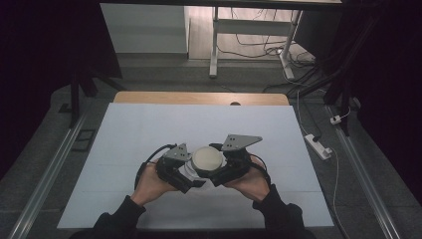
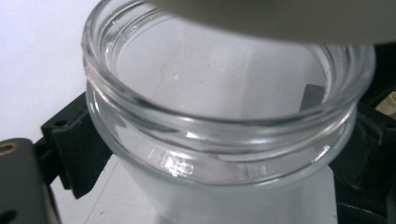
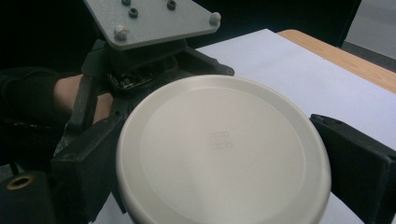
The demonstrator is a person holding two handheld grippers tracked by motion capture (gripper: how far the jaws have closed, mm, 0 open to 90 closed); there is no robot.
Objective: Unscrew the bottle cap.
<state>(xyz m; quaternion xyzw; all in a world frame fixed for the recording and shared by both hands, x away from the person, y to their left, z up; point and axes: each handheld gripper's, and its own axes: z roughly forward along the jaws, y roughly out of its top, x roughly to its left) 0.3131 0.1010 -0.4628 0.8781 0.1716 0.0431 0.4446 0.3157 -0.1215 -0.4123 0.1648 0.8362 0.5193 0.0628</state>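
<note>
Both my claws are clamped: the left gripper squeezes a glass jar, its jaws tight on the walls, and the right gripper pinches the lid just above the rim. From above, the lid hides most of the jar over the table.

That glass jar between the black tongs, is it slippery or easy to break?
The glass jar looks smooth and glossy, so it probably slips easily between hard pads. Its walls seem thick, so it is likely stiff and fairly heavy, yet would probably crack if dropped. The left tongs grip below its rim.
</note>
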